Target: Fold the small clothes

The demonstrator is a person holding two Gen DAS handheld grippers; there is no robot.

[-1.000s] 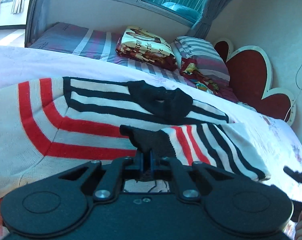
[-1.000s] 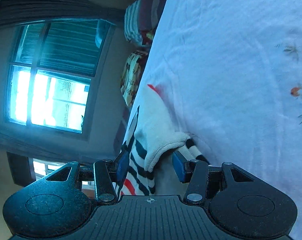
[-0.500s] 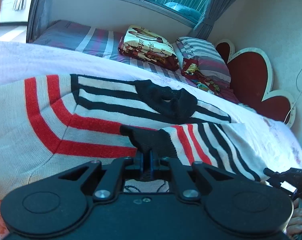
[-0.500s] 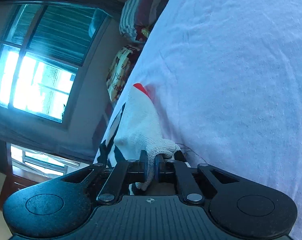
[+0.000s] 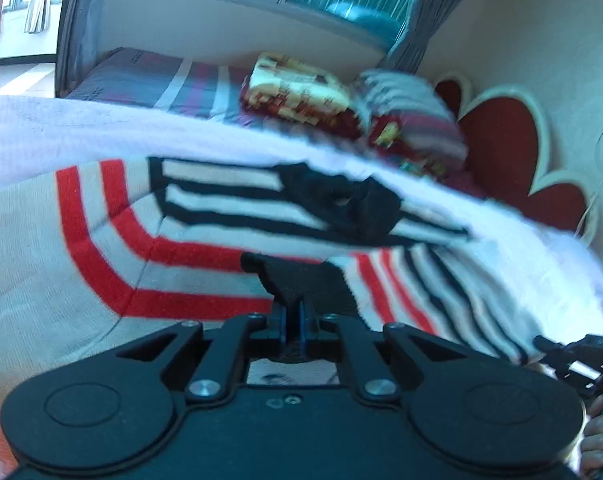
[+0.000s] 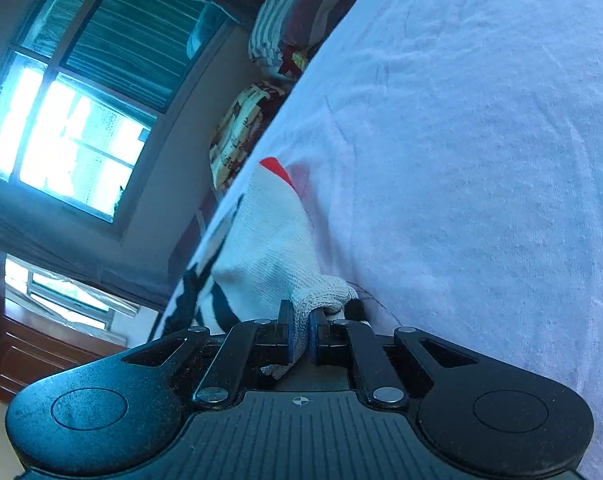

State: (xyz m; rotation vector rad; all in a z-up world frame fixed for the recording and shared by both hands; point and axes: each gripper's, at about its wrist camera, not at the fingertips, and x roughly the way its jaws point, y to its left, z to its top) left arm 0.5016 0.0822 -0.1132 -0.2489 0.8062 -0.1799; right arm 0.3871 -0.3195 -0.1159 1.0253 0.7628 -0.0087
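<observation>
Each black claw, left claw (image 5: 293, 316) and right claw (image 6: 300, 334), is showing 2 round discs, silver screws and blue pads; bare fingers (image 5: 599, 436) are peeking at 4 o'clock.

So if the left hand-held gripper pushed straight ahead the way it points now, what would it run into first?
The left hand-held gripper is already shut on the sweater's black cuff. Straight on lies the sweater body, red stripes then black collar; the frame is blurred, so depth is uncertain.

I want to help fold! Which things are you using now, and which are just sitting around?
Using now:
- striped sweater
- left gripper, shut on the sweater's black cuff
- right gripper, shut on the sweater's white edge
- bed sheet, under the sweater

Just sitting around:
- pillows
- folded blanket
- heart headboard
- window
</observation>
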